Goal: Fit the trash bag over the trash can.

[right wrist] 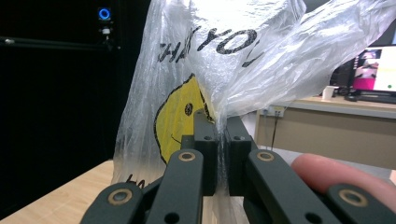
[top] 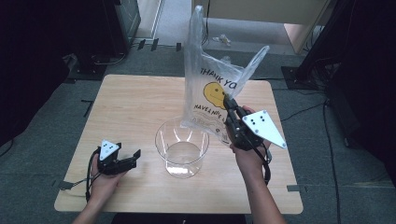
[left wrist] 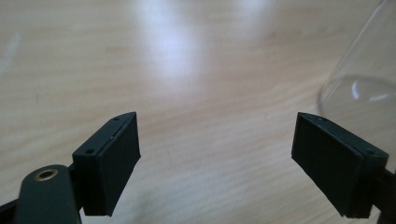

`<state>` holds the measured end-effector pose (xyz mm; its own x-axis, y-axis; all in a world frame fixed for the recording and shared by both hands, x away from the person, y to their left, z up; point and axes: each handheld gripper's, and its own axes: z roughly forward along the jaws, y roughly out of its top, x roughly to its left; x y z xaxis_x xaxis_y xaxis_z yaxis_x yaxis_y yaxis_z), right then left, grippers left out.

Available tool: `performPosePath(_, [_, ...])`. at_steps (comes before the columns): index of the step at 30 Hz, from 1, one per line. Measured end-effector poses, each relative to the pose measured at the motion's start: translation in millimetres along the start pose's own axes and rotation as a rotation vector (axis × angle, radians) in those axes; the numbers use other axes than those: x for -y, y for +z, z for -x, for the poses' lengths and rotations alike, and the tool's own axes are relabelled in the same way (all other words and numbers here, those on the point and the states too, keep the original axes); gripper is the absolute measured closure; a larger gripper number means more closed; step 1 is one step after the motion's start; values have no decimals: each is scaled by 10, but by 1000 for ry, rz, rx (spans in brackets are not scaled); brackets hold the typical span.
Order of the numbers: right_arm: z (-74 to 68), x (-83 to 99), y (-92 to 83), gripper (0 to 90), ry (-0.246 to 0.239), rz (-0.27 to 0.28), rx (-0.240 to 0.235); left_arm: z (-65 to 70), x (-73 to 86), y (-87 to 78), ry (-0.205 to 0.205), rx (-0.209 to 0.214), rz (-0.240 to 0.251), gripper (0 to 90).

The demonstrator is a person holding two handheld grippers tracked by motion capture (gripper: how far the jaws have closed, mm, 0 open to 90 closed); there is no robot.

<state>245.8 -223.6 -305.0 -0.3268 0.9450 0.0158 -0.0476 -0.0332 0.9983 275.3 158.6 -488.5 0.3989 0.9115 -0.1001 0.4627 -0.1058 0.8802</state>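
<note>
Currently we hold the bag (top: 210,88) pinched in the right gripper (top: 229,103), jaws closed tight on the plastic film, the bag raised above the table (top: 140,93) with its lower edge hanging at the far right rim of the bowl (top: 182,147). Our left gripper (top: 133,158) rests low on the table left of the bowl, jaws wide apart, holding nothing.

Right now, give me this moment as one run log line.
right gripper: shut on thin clear plastic smiley bag, held up over clear glass bowl | left gripper: open, nothing between jaws, low over light wooden table
</note>
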Motion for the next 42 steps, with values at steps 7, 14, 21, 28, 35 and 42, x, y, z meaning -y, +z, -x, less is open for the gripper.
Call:
performPosePath(7, [-141, 83, 107, 880, -5, -21, -40, 104, -286, -203, -57, 42, 151, 150])
performPosePath(14, [-281, 167, 212, 880, -11, -43, -80, 243, -662, -365, -58, 106, 283, 154])
performPosePath(21, [-396, 273, 313, 880, -7, -65, -110, 434, -906, -348, -46, 139, 356, 159])
performPosePath(28, [-462, 389, 386, 880, 22, -83, -150, 562, -1049, -224, -83, 192, 381, 159])
performPosePath(35, [-506, 473, 456, 880, 69, -85, -208, 634, -1160, -130, -80, 227, 370, 159])
performPosePath(42, [-568, 542, 556, 880, 111, -93, -260, 653, -1154, -7, -118, 247, 314, 290])
